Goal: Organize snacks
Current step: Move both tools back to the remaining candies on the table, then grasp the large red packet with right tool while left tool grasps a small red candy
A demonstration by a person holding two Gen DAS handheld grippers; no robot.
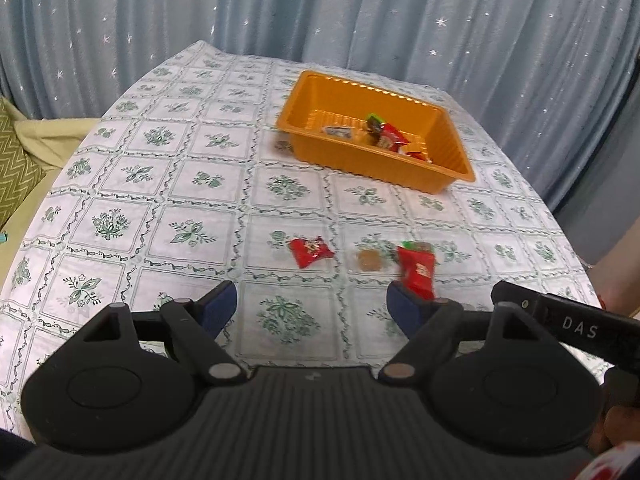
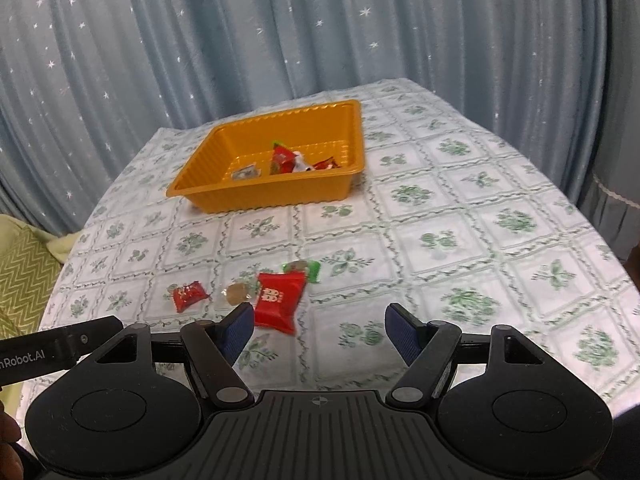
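Item 1: your left gripper [image 1: 312,304], jaws wide apart, nothing between them, held low over the tablecloth [image 1: 168,184].

Item 2: your right gripper [image 2: 320,328], jaws likewise spread and empty; its left finger sits just beside the large red packet [image 2: 278,300].

Item 3: orange tray [image 1: 452,140], at the far side of the table, near the curtain [image 1: 320,12]. It holds several wrapped snacks: red packets, one green-tipped, and a pale wrapper, gathered toward one end.

Item 4: loose snacks on the cloth in front of you, in a short row. Small red packet [image 1: 310,252] at the left; round brown sweet in clear wrap [image 1: 369,260] in the middle; large red packet at the right, partly overlapping a green-wrapped piece [image 2: 304,269] behind it.

Item 5: green zigzag cushion [image 1: 16,160], off the table's left edge.
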